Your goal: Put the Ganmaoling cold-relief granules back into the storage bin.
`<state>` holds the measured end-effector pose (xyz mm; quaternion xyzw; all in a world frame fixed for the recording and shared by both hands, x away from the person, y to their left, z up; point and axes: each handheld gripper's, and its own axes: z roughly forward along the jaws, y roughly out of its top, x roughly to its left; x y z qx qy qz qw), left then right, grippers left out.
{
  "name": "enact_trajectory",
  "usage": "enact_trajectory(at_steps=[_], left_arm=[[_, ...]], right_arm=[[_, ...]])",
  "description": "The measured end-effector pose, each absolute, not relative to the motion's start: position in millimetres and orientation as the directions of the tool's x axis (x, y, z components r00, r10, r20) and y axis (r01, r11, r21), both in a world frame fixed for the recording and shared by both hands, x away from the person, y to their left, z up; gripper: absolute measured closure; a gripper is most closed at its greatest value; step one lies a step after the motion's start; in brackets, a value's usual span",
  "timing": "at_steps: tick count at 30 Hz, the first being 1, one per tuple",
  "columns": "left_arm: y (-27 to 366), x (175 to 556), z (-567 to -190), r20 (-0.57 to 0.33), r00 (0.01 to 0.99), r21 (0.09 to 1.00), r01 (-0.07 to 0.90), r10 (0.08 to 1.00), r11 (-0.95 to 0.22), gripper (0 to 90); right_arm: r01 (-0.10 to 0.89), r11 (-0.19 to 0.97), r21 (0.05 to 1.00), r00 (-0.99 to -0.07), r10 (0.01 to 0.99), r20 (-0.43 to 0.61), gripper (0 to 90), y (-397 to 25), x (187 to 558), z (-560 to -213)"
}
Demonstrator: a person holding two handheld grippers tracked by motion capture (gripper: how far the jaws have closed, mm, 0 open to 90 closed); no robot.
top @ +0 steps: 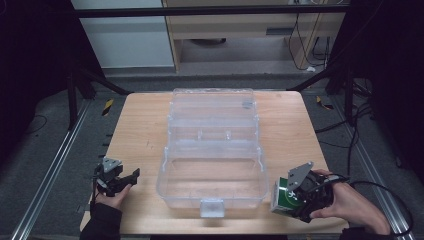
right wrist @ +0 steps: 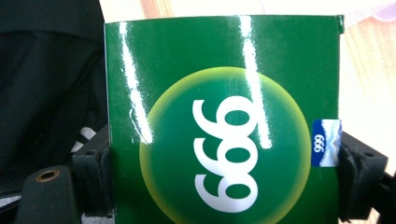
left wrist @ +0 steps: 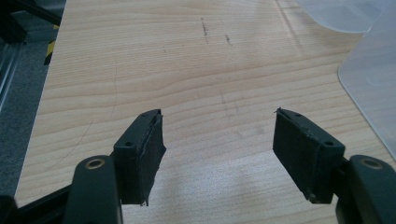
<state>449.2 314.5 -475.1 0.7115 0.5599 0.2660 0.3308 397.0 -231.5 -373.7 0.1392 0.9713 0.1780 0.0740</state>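
On the green box (right wrist: 224, 126) you hold in the right gripper view, you can read "999" in large white digits inside a yellow-rimmed circle, lying sideways. A small blue label (right wrist: 326, 143) at the box's right edge repeats "999" in white.

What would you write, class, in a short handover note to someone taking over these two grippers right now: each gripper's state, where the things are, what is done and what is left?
Left gripper: open, holding nothing, low over the bare wooden table to the left of the box.
Right gripper: shut on the green carton, held at the table's near right corner, just right of the box.
Clear plastic box: mid-table, lid folded back, nothing visible inside.
Done: lid open, carton picked up.
Left, most likely: move the carton over the open box and set it inside; perhaps close the lid afterwards.
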Motion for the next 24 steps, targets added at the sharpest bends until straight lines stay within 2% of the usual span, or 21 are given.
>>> enact_trajectory(at_steps=[12,24], left_arm=[[314,450,-475,0.006,0.231,0.769,0.621,0.973,-0.152,32.7],[315,449,-475,0.004,0.232,0.769,0.621,0.973,-0.151,32.7]], right_arm=[[0.243,0.894,0.376,-0.942,0.309,-0.128,16.0,-227,399,-341],[0.198,0.899,0.391,-0.948,0.277,-0.157,16.0,-209,406,-313]])
